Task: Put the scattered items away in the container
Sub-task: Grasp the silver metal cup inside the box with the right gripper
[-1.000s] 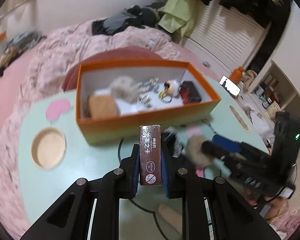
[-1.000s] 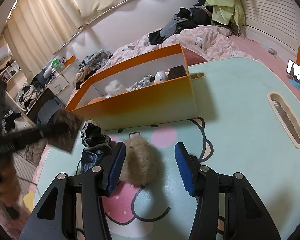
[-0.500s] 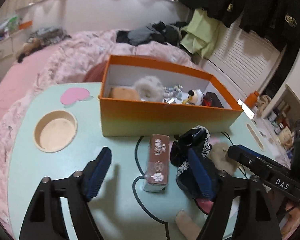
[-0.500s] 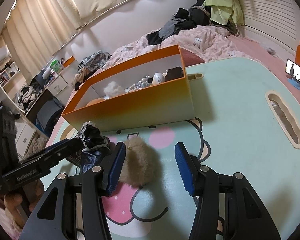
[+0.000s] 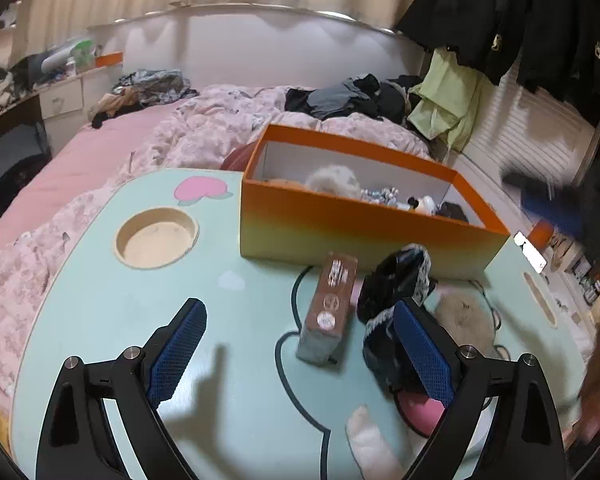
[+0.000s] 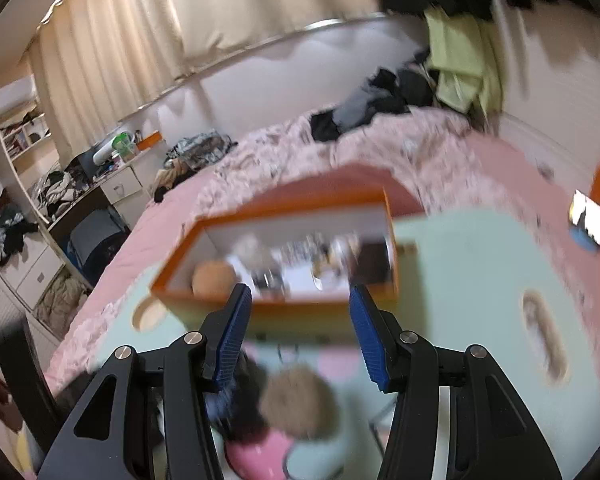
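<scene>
The orange box (image 5: 364,226) stands on the mint table (image 5: 112,312) with several small items inside. A brown carton (image 5: 330,306) lies flat in front of it, between my left gripper's (image 5: 300,354) open, empty fingers. A black lace-trimmed cloth (image 5: 396,288) sits by the right finger, a tan fluffy ball (image 5: 466,318) beyond it. My right gripper (image 6: 298,338) is open and empty, raised above the tan ball (image 6: 298,402) and black cloth (image 6: 244,404), facing the box (image 6: 284,308). That view is blurred.
A round wooden recess (image 5: 156,238) is in the table's left part, a slot (image 5: 540,298) at its right edge. A pale object (image 5: 374,444) lies near the front. A pink bed (image 5: 140,148) with clothes is behind. A phone (image 6: 592,224) stands at the right.
My left gripper let go of the brown carton, which now lies on the table, and drew back and left. My right gripper rose off the tan ball and is moving fast.
</scene>
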`<action>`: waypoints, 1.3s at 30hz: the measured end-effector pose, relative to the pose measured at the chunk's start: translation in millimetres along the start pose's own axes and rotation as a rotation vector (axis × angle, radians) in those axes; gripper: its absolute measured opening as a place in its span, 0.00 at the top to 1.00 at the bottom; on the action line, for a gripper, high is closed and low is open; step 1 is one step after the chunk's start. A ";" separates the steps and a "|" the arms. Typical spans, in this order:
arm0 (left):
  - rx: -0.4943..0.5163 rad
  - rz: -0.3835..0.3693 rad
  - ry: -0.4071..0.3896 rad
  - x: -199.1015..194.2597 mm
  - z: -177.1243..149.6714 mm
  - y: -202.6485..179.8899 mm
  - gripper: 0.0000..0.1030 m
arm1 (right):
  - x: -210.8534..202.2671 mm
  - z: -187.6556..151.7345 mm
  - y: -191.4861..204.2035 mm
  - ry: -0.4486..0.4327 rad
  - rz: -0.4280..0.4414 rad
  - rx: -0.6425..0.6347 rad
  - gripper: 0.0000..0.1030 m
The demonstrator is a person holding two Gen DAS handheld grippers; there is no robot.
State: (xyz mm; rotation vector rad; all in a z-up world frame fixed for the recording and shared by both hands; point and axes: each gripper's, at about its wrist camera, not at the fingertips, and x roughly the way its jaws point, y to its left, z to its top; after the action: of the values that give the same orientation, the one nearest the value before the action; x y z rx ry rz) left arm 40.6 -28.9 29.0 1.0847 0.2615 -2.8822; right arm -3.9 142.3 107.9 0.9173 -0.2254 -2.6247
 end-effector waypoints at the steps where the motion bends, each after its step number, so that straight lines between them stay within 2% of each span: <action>1: 0.011 0.009 0.004 0.8 -0.9 -2.1 0.08 | 5.1 11.1 6.1 0.017 0.011 -0.029 0.49; 2: 0.021 0.018 0.006 1.2 -1.2 -3.9 0.08 | 11.9 19.2 11.9 0.051 0.040 -0.051 0.50; 4: 0.032 0.037 0.004 1.3 -1.5 -5.7 0.08 | 36.9 35.7 21.1 0.175 0.104 -0.066 0.59; 6: 0.029 0.046 0.008 2.0 -1.9 -4.4 0.08 | 72.1 46.0 28.3 0.324 0.095 -0.072 0.67; 8: 0.018 0.042 0.018 3.5 -2.5 -1.8 0.08 | 102.2 48.7 30.7 0.431 0.051 -0.074 0.67; 10: 0.008 0.029 0.027 4.6 -2.6 -0.4 0.08 | 126.7 47.4 29.9 0.522 0.048 -0.052 0.67; 13: 0.015 0.025 0.025 4.3 -3.0 -1.4 0.08 | 147.3 41.1 27.7 0.597 0.037 -0.025 0.67; 17: 0.034 0.028 0.020 4.2 -2.5 -2.6 0.08 | 165.2 36.4 25.0 0.639 -0.021 -0.023 0.67; 20: 0.028 0.027 0.019 5.0 -1.8 -2.0 0.08 | 176.7 32.3 26.1 0.679 -0.019 -0.024 0.67; 24: 0.026 0.025 0.028 6.6 -2.3 -1.7 0.08 | 179.6 34.7 26.1 0.687 -0.006 -0.026 0.68; 25: 0.025 0.025 0.028 6.5 -2.4 -1.7 0.08 | 178.8 33.8 26.7 0.686 0.001 -0.033 0.68; 27: 0.023 0.025 0.031 7.0 -2.6 -2.0 0.08 | 179.0 33.6 28.3 0.688 0.022 -0.038 0.77; 28: 0.022 0.024 0.033 7.2 -2.8 -2.6 0.08 | 178.7 33.3 28.7 0.688 0.031 -0.039 0.77; 33: 0.016 0.024 0.035 6.9 -2.9 -2.7 0.08 | 175.8 31.0 26.5 0.658 0.056 -0.009 0.80; 39: 0.011 0.022 0.034 6.7 -3.9 -2.4 0.08 | 146.1 44.6 19.5 0.520 0.082 0.020 0.82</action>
State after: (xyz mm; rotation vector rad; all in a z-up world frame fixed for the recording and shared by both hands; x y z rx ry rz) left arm 37.8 -25.7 22.0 1.1323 0.2335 -2.8514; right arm -133.1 70.8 64.2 1.5160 -0.1494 -2.2166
